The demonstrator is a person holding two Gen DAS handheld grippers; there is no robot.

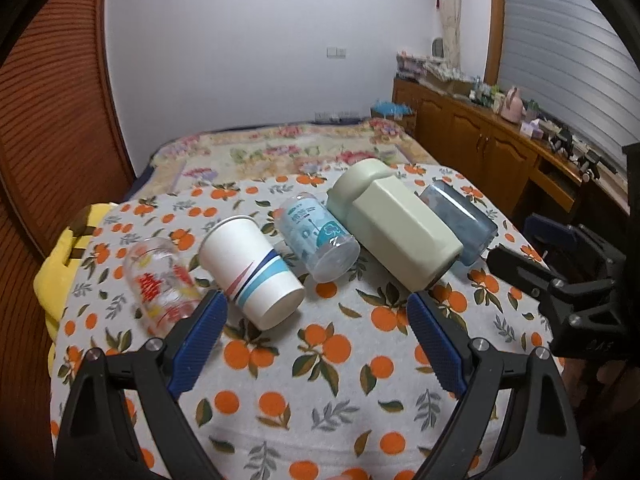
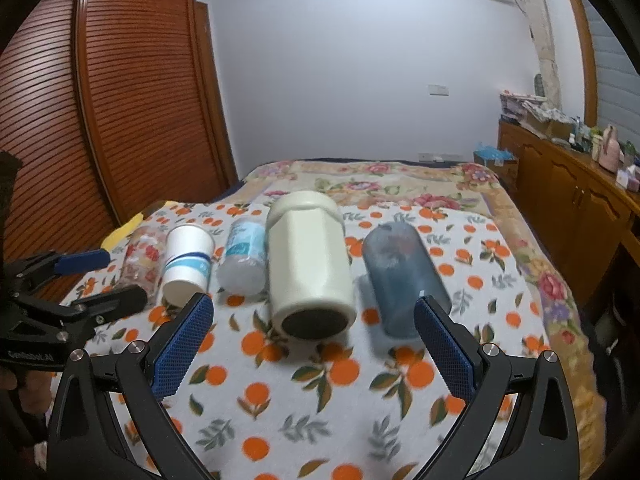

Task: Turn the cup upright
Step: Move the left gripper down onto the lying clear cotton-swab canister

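Note:
Several cups lie on their sides in a row on an orange-print cloth (image 1: 320,364). From left: a clear glass with red print (image 1: 160,280), a white paper cup with blue stripes (image 1: 252,268), a clear cup with light-blue print (image 1: 316,236), a big pale-green cup (image 1: 396,224) and a smoky blue cup (image 1: 460,220). My left gripper (image 1: 316,312) is open just in front of the paper cup. My right gripper (image 2: 314,314) is open in front of the pale-green cup (image 2: 308,260), with the blue cup (image 2: 404,272) by its right finger. Both are empty.
A floral bed (image 1: 280,152) lies beyond the cloth. A wooden louvred wardrobe (image 2: 132,92) stands at the left. A wooden cabinet (image 1: 480,140) with clutter runs along the right. A yellow cloth (image 1: 60,264) hangs at the table's left edge.

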